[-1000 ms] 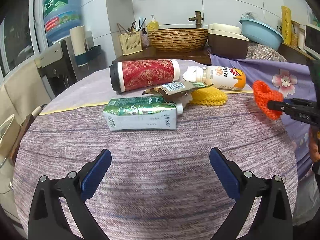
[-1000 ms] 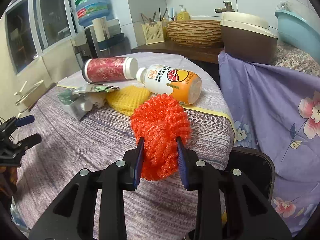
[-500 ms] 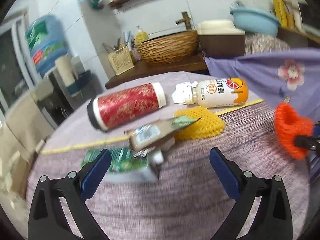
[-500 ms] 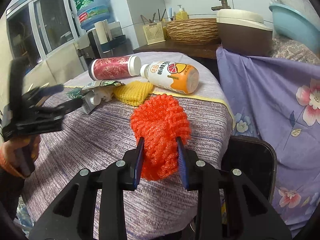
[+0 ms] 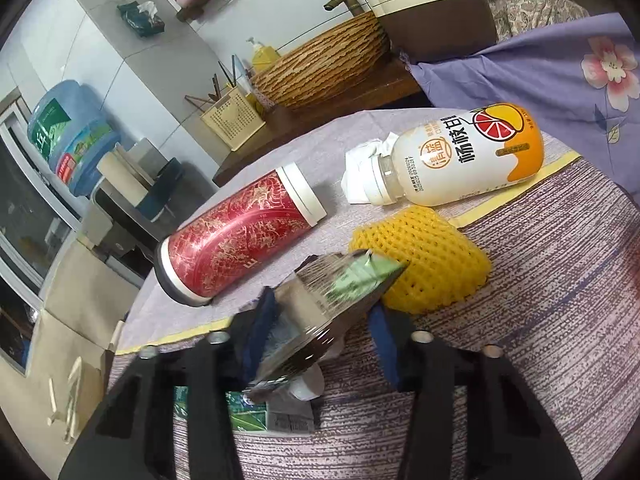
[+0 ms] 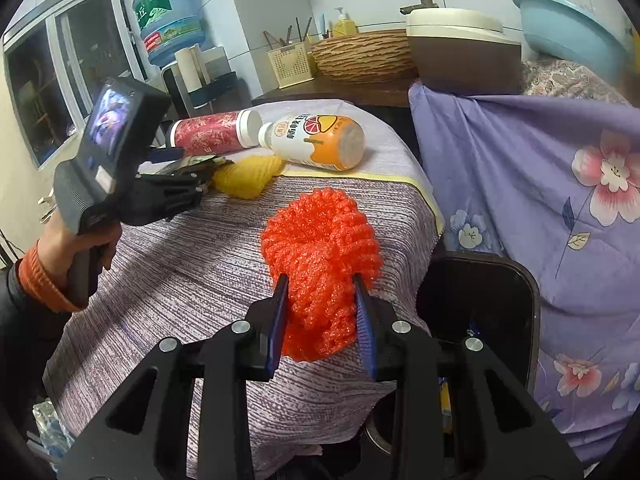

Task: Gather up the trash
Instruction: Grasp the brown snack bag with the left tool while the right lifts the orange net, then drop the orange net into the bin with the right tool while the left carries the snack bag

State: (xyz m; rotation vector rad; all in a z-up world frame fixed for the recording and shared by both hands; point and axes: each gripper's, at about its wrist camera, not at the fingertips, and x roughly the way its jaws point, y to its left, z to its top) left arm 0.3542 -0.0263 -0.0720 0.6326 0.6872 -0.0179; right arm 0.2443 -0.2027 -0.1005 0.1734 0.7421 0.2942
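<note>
**Two pieces gripped, several left**

Right gripper (image 6: 320, 308) clamped on crumpled orange foam net (image 6: 320, 264) above black bin (image 6: 480, 320). Left gripper (image 5: 320, 328) closing around silver-green foil wrapper (image 5: 332, 288); contact unclear. Remaining on table: yellow foam net (image 5: 424, 256), orange-label plastic bottle (image 5: 460, 160), green carton (image 5: 244, 416).

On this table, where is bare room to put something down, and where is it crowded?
Bare cloth lies on the near striped part of the table, between the left gripper and the orange net in the right gripper. The far end is crowded: red flask, juice bottle, yellow net, foil wrapper.
</note>
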